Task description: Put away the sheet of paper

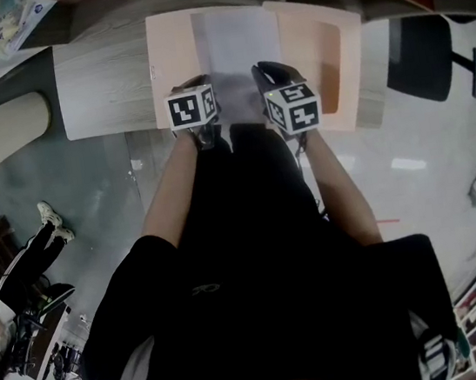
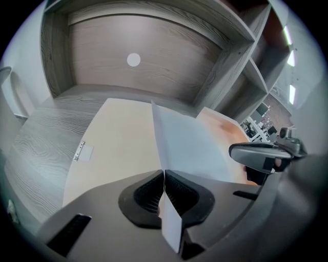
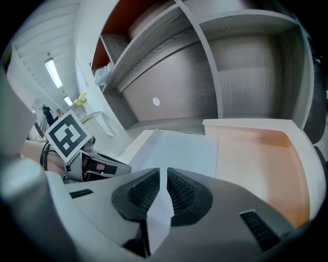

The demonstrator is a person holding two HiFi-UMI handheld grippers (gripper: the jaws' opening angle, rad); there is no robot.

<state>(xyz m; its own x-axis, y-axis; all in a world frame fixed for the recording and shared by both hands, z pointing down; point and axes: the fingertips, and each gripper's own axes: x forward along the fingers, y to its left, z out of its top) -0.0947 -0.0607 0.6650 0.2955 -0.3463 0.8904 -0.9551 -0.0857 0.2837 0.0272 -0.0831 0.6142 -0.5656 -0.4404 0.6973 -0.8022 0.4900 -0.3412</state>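
Note:
A white sheet of paper (image 1: 235,53) lies over an open pale peach folder (image 1: 170,54) on the grey wooden desk. My left gripper (image 1: 202,119) is shut on the sheet's near left edge, and my right gripper (image 1: 279,104) is shut on its near right edge. In the left gripper view the paper (image 2: 189,143) runs forward from the closed jaws over the folder's left flap (image 2: 118,143). In the right gripper view the sheet (image 3: 179,151) passes between the jaws, with the folder's orange-tinted right flap (image 3: 256,148) beside it.
The desk (image 1: 105,85) sits inside a grey wooden shelf unit with a back panel (image 2: 154,61) and side shelves (image 3: 246,30). A black chair (image 1: 417,58) stands at the right. A bag of items (image 1: 8,19) lies at the back left. A person sits far left on the floor area.

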